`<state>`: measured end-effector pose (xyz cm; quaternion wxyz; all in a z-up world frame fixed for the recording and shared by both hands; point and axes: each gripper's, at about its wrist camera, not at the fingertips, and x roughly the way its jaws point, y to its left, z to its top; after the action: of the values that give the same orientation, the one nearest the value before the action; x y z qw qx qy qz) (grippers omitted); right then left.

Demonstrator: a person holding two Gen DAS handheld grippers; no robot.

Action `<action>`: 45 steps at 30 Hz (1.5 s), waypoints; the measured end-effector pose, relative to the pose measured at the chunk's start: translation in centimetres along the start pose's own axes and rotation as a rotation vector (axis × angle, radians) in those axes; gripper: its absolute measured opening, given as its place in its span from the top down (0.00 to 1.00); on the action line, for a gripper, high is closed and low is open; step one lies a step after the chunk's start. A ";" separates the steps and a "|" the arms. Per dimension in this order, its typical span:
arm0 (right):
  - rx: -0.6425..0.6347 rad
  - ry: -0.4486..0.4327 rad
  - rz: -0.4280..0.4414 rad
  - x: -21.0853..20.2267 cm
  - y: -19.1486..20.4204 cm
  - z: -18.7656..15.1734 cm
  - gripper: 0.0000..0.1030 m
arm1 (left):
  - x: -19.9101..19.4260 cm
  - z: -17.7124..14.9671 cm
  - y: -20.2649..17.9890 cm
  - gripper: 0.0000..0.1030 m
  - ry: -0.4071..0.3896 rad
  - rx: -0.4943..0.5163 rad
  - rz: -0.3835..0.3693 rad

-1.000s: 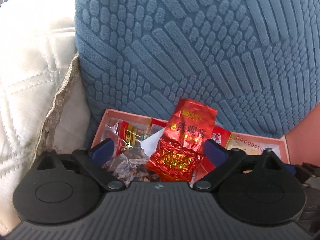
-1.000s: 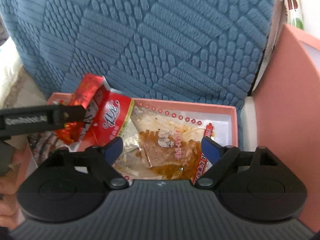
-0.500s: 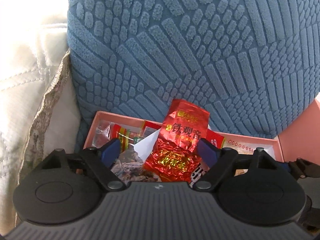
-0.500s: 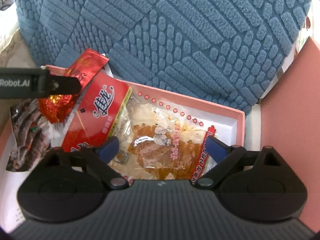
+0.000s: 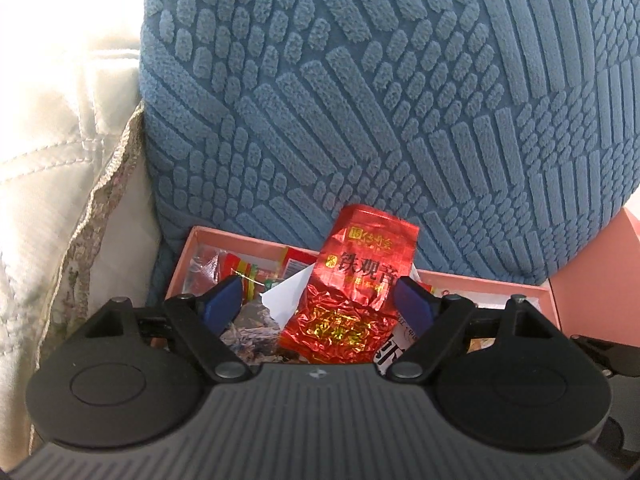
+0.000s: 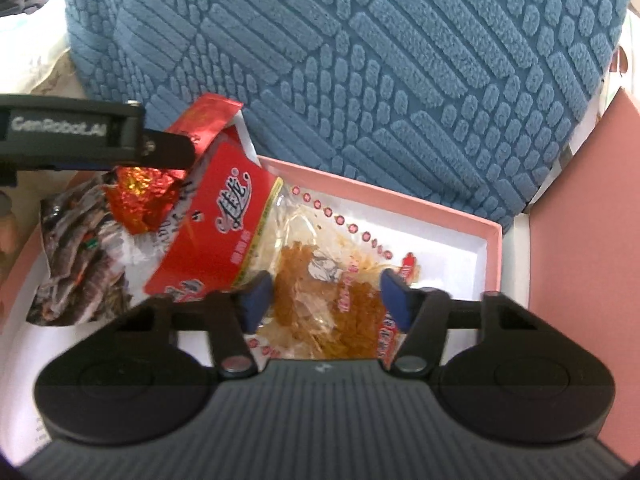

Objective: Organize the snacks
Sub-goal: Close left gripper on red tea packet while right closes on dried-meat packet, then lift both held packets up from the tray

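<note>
The right gripper (image 6: 326, 300) points steeply down into a shallow pink cardboard box with a white floor (image 6: 486, 236), and its blue-padded jaws are closing with a clear plastic packet of orange-brown shredded snack (image 6: 320, 280) lying between them; the pads do not look pressed against the film. At ten o'clock from that gripper, a glossy red-and-white snack bag with dark script (image 6: 224, 232) overlaps the packet's edge, and further out at nine o'clock lies a crinkled grey-printed wrapper (image 6: 76, 256). The left gripper (image 5: 318, 302) stands wide, its blue pads flanking a crumpled red foil sachet with gold printing (image 5: 352, 280) that stands upright between them; whether either pad touches the foil cannot be told. In the right wrist view the same sachet (image 6: 148, 192) shows at ten o'clock, partly behind the left gripper's black finger. Small red-and-yellow wrapped sweets (image 5: 244, 272) sit at eleven o'clock of the left gripper, near the box's far corner. Behind the box, at twelve o'clock, rises a plump blue cushion with a raised tufted pattern of bars and ovals (image 5: 380, 92), and a cream quilted fabric (image 5: 56, 120) lies at nine o'clock.
</note>
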<state>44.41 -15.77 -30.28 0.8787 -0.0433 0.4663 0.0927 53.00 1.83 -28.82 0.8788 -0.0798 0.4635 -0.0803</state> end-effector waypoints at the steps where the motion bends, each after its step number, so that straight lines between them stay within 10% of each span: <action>1: -0.002 -0.004 -0.007 -0.1 0.1 -0.1 0.54 | 0.1 -0.1 -0.2 0.16 0.004 0.007 0.003; 10: 0.067 -0.052 -0.007 -1.8 -0.7 0.8 0.69 | 0.3 -0.7 -2.0 0.16 0.012 0.082 -0.019; 20: 0.118 -0.041 0.022 -2.8 -3.6 1.2 0.69 | 0.2 -1.3 -3.5 0.42 0.009 0.083 0.004; 45: 0.110 -0.143 0.046 -12.7 -3.8 -2.4 0.69 | -10.6 -4.8 -2.9 0.42 -0.066 -0.038 -0.016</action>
<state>36.31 -21.47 -21.17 0.9084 0.0225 0.4077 0.0897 42.97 0.97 -22.38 0.8914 -0.1027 0.4349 -0.0758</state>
